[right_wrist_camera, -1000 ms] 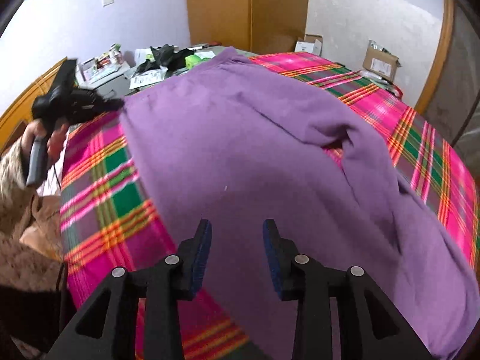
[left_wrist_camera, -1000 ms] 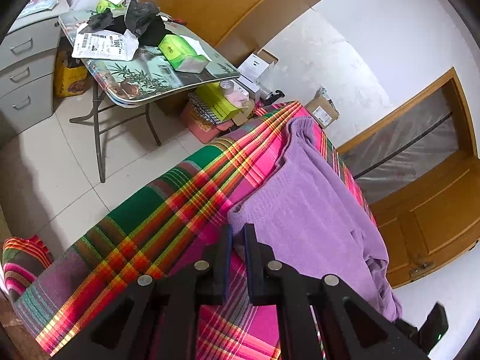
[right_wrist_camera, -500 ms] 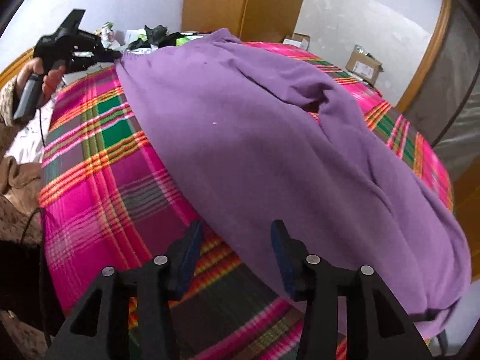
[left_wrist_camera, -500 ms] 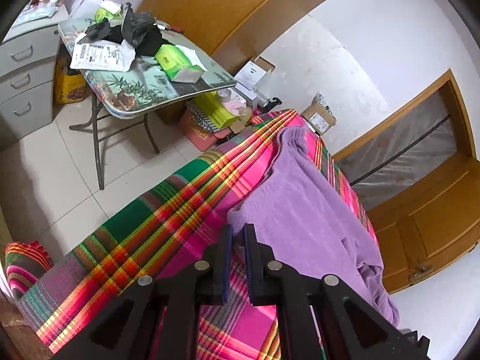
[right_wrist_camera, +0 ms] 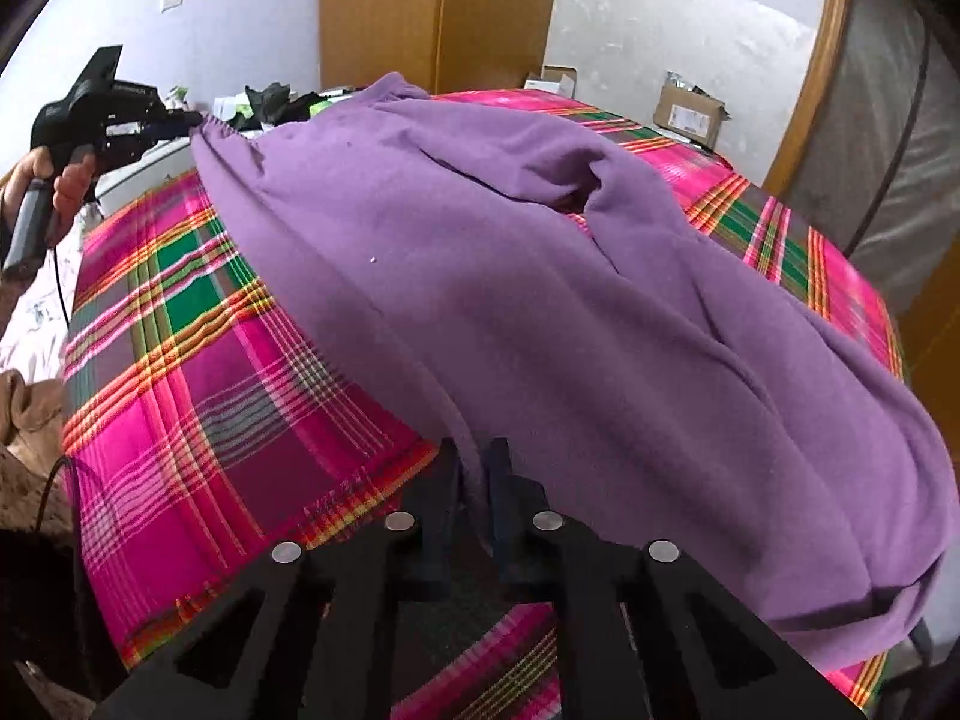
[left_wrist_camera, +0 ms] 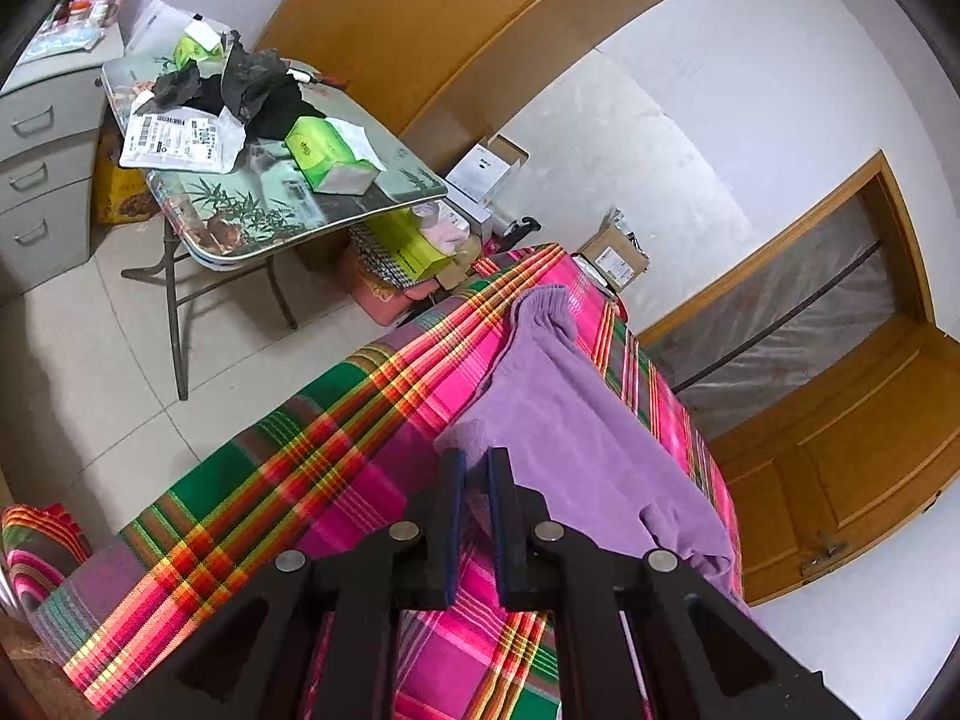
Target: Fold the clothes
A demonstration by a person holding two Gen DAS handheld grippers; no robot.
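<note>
My right gripper (right_wrist_camera: 474, 468), spread a second ago, has now pinched shut on the near edge of the one purple garment (right_wrist_camera: 540, 276), which lies spread across the plaid blanket (right_wrist_camera: 180, 330); my left gripper (left_wrist_camera: 475, 468) stays clamped on another corner. On the folding table (left_wrist_camera: 270, 204) I count one green tissue box (left_wrist_camera: 327, 156) and one barcode label sheet (left_wrist_camera: 180, 135), its print too small to read.
</note>
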